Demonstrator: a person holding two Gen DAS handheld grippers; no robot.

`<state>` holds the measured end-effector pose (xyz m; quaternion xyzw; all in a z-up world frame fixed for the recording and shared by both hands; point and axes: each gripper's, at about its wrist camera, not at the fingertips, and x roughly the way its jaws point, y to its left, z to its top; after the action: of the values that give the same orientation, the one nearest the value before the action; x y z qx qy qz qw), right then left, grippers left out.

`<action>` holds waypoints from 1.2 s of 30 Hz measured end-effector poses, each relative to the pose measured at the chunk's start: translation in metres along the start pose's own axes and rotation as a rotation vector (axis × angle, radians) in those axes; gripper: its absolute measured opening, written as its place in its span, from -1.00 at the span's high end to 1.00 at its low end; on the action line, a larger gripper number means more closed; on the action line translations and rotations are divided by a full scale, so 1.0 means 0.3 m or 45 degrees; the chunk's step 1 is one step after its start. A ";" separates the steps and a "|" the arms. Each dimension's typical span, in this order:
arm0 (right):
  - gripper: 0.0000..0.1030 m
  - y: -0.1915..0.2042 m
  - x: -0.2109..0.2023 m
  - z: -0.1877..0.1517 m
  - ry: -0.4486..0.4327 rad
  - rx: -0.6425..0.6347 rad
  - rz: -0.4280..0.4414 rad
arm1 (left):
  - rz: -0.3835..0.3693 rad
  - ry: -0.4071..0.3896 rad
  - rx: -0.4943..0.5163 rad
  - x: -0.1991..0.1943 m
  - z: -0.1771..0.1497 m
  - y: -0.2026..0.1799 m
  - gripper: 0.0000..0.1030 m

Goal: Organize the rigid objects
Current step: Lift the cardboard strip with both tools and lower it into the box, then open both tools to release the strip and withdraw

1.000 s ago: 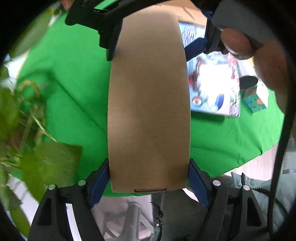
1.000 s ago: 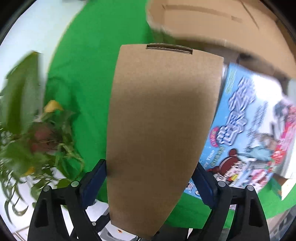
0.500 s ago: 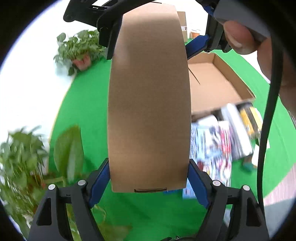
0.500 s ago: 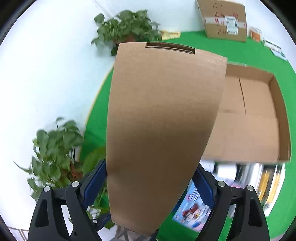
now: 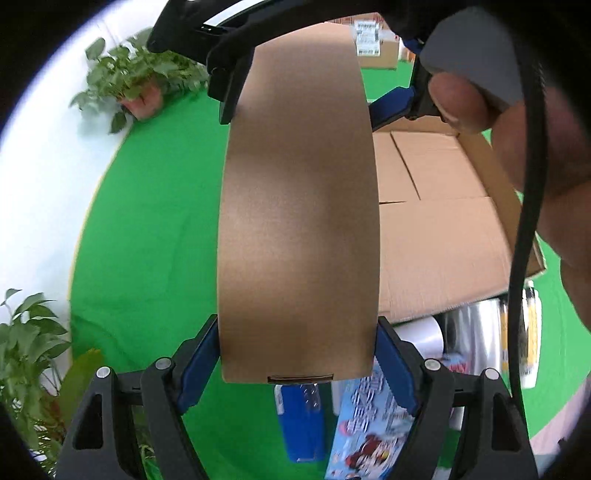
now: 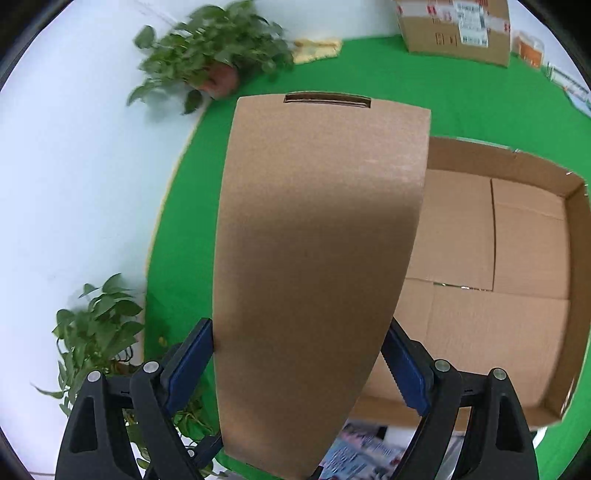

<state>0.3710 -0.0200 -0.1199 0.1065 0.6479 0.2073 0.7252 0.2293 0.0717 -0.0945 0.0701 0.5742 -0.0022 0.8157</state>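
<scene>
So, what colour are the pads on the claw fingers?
Dark blue pads on black fingers, pressed against the brown cardboard box; the right wrist view shows them best.

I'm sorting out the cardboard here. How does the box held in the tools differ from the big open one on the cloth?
The held box is closed and narrow; the open carton is wide, shallow and shows its bare floor. The held box is clamped off the cloth by the left tool and right tool; the carton rests on it. Both are plain brown cardboard.

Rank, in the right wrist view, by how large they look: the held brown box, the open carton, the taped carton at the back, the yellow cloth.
1. Held brown box, though nearness to the camera inflates it.
2. Open carton.
3. Taped carton.
4. Yellow cloth.
</scene>
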 end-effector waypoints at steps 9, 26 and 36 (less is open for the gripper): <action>-0.68 -0.140 0.326 0.161 0.180 0.043 0.039 | 0.000 0.170 -0.079 0.194 0.071 0.046 -0.54; -0.78 -0.347 0.532 0.221 0.240 0.212 0.397 | -0.115 0.207 -0.192 0.225 0.127 0.177 -0.60; -0.32 -0.405 0.547 0.157 0.279 0.233 0.363 | -0.116 0.184 -0.189 0.244 0.149 0.165 -0.54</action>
<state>0.4494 -0.0508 -0.3116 0.2394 0.7174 0.2584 0.6011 0.3003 0.1210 -0.1428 -0.0167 0.6327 0.0085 0.7742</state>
